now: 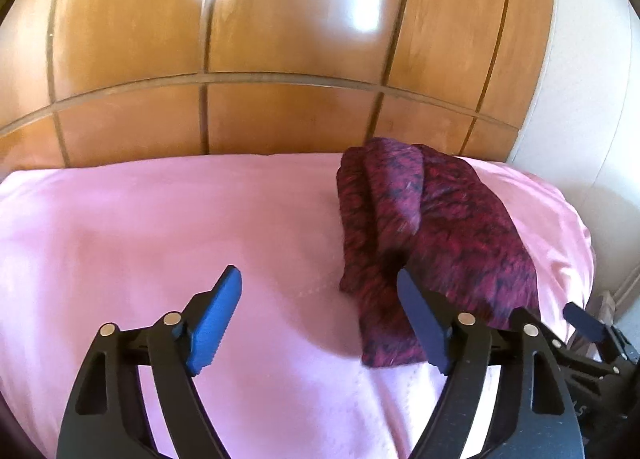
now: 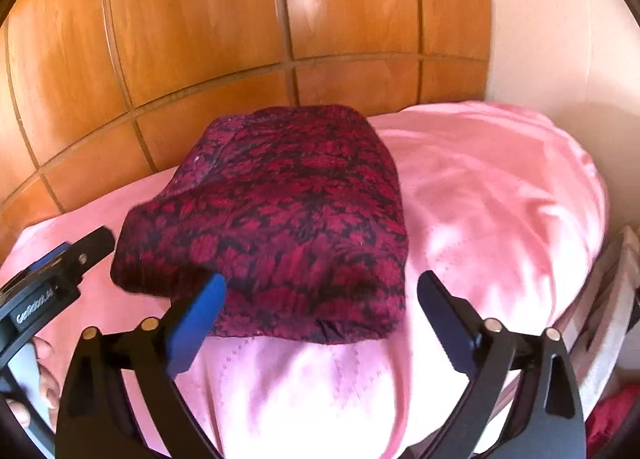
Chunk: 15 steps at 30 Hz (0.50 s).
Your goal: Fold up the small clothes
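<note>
A dark red garment with a black leaf pattern lies folded into a compact bundle on the pink bed cover. In the left wrist view the garment sits at the right. My left gripper is open and empty, its right finger at the bundle's near edge. My right gripper is open and empty, hovering over the garment's near edge. The left gripper also shows in the right wrist view at the far left, beside the bundle.
A glossy wooden panelled headboard rises behind the bed. A pale wall stands at the right. The bed's right edge drops off, with a red item low beside it.
</note>
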Each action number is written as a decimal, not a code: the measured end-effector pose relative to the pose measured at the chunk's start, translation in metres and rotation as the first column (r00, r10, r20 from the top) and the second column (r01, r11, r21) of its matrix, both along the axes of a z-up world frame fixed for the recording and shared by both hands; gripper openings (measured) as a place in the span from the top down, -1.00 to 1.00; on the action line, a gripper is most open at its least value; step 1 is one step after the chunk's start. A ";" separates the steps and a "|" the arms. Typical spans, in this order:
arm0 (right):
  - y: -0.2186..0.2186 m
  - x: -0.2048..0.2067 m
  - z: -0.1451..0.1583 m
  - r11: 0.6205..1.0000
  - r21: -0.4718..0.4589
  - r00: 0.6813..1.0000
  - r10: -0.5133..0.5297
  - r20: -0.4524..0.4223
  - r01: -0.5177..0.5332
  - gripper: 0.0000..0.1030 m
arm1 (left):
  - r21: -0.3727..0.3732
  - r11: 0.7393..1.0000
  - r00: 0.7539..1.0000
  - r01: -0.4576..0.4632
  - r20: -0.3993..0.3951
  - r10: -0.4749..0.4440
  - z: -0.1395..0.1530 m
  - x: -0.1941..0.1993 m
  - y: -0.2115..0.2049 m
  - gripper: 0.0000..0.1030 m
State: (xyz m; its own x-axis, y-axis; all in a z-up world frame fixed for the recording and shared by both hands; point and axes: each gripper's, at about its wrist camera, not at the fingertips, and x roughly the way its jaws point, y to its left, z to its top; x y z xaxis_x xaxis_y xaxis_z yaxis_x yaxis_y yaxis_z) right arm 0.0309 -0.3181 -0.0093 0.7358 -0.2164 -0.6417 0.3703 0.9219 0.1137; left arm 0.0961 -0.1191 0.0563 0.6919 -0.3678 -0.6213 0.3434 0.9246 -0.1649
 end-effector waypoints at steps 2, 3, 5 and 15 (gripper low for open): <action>0.006 -0.006 0.002 1.000 -0.016 1.000 -0.005 0.009 0.005 -0.95 | 0.002 1.000 1.000 -0.015 0.001 0.015 -0.001 -0.005 0.007 -0.65; 0.010 -0.008 0.003 0.999 -0.033 1.000 -0.009 0.012 0.009 -0.95 | 0.004 1.000 1.000 -0.024 0.007 0.024 -0.002 -0.008 0.011 -0.67; 0.019 -0.013 0.004 0.998 -0.059 1.000 -0.017 0.017 0.018 -0.95 | 0.006 0.999 0.999 -0.032 0.010 0.032 -0.002 -0.012 0.015 -0.68; 0.025 -0.021 -0.001 0.996 -0.072 0.999 -0.048 0.008 0.048 -0.95 | 0.020 0.999 0.999 -0.043 0.025 0.042 -0.001 -0.026 0.022 -0.82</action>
